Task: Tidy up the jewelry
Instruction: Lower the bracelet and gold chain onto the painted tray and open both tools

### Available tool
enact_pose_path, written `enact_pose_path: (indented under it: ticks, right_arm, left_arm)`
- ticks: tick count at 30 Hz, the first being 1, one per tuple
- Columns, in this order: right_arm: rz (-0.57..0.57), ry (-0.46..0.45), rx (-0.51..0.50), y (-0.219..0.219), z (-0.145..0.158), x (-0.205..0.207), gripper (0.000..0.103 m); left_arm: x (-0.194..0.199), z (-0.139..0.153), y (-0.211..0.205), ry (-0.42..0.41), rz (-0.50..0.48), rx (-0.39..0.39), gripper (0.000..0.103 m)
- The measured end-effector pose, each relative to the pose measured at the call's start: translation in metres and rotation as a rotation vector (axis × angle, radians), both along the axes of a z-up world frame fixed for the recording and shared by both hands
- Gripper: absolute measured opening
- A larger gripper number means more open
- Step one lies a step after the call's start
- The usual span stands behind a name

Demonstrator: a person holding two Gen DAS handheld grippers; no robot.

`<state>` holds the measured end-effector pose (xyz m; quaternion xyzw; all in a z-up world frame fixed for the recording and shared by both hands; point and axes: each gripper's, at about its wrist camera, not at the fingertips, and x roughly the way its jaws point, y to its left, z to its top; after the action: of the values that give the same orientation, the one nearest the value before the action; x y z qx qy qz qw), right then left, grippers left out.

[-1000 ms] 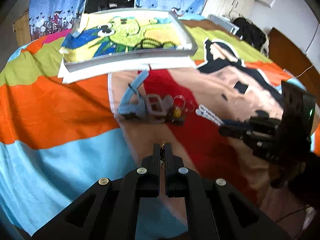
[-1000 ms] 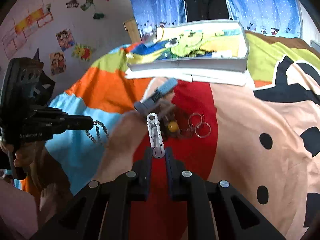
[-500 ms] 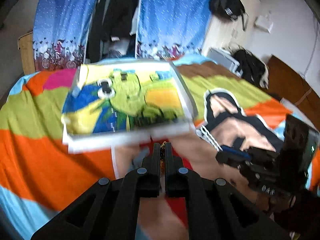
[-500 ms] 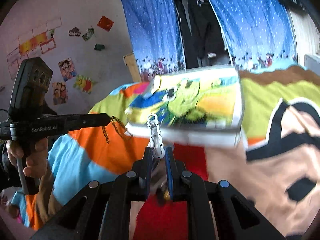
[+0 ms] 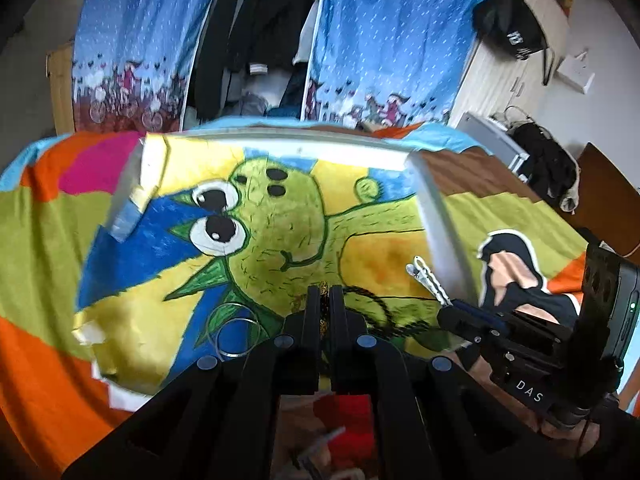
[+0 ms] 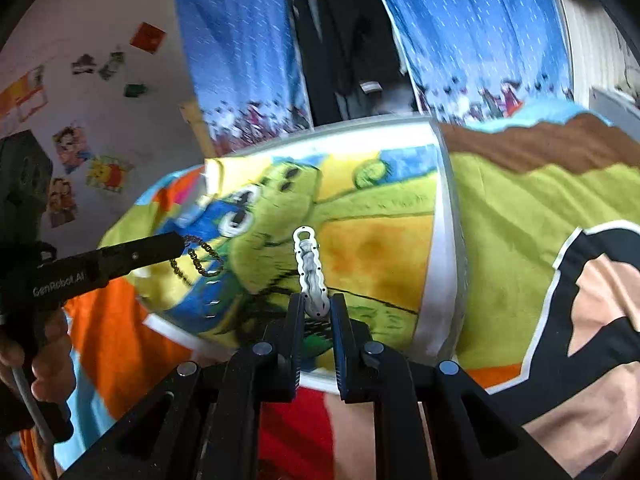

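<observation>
Jewelry is light: the left gripper (image 5: 325,294) pinches a limp chain (image 6: 198,258); the right gripper (image 6: 316,308) clamps a stiff hair clip (image 6: 310,268) by its end.

Colourful bedspread (image 5: 44,248) lay under and around the left tongs (image 5: 325,292). Blue patterned curtains (image 5: 384,40) hung far ahead, dark clothes (image 5: 260,20) in the gap between them. Black bag (image 5: 508,32) sat far ahead to the right, dark clothing heap (image 5: 548,160) below it. Wall pictures (image 6: 108,174) and a red sticker (image 6: 149,37) were up-left of the right tongs (image 6: 317,300).
</observation>
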<state>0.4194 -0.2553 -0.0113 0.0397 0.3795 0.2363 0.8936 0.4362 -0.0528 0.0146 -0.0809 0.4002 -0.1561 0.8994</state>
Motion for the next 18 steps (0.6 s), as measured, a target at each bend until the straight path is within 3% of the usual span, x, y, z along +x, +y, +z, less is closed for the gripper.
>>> enact_pose_path:
  ticks: [5,14,17,18]
  right_arm:
    - [-0.023,0.055,-0.015,-0.003,-0.018,0.015,0.013]
    - [-0.029,0.037,-0.059,0.000,-0.026,0.017,0.013]
    - [-0.031,0.021,-0.073,0.000,-0.024,0.014,0.026]
    - [-0.037,0.014,-0.074,-0.001,-0.022,0.013,0.033]
  left_arm:
    - [0.019,-0.028,0.004,0.063,0.012,-0.030,0.002]
    - [0.023,-0.048,0.007,0.096,0.053,-0.022,0.002]
    - [0.024,-0.047,0.011,0.109,0.071,-0.051,0.008]
    - [0.022,-0.044,0.013,0.108,0.077,-0.054,0.020]
